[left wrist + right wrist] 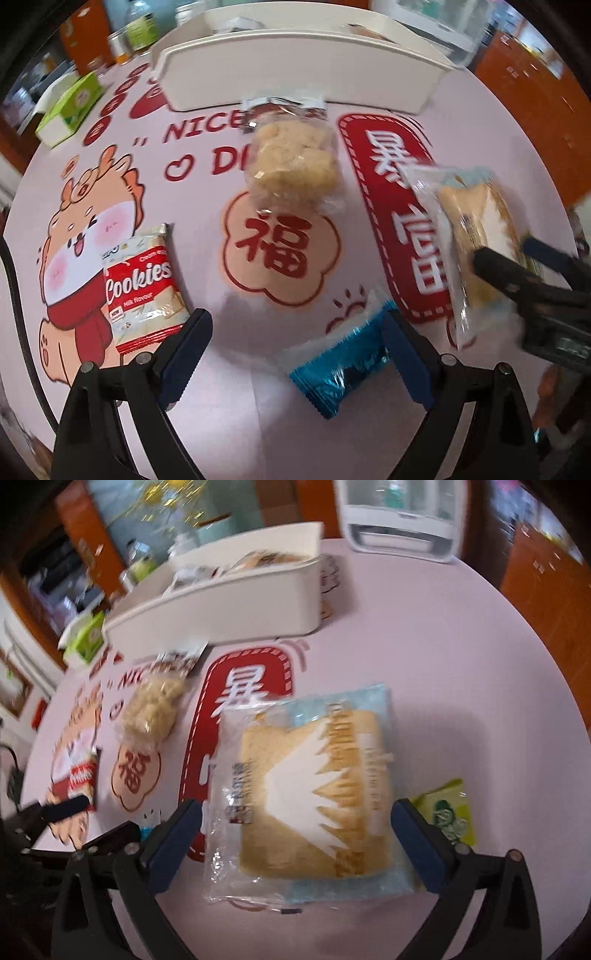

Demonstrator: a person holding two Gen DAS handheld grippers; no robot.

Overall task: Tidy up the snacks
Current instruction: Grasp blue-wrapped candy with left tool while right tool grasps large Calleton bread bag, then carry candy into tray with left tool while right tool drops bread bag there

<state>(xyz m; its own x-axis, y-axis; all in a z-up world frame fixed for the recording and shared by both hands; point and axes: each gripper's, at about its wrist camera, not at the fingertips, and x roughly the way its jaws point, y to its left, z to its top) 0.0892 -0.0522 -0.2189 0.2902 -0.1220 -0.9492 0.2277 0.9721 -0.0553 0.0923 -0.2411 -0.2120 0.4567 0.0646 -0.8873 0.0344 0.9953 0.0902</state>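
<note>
Table (229,406): pink printed cloth.
Left gripper (295,350): fingers spread beside blue packet (340,373).
Right gripper (295,838): fingers spread around cake packet (314,794).

- Desk (258,406): pale pink printed cover, matt, smooth.
- Bin (295,70): cream plastic, smooth, slight sheen.
- Cookies pack (142,288): glossy red/white plastic film.
- Blue packet (340,373): shiny foil-like wrap, crinkled.
- Puffed snack bag (293,162): clear plastic, glossy; contents look rough, lumpy.
- Bread pack (314,797): clear and light-blue film w/ glare, creased at edges.
- Green sachet (448,812): glossy film.
- Left tongs (295,347): black matt plastic arms, dark-blue ribbed pads, small metal pins.
- Right tongs (295,834): same black plastic, blue pads.
</note>
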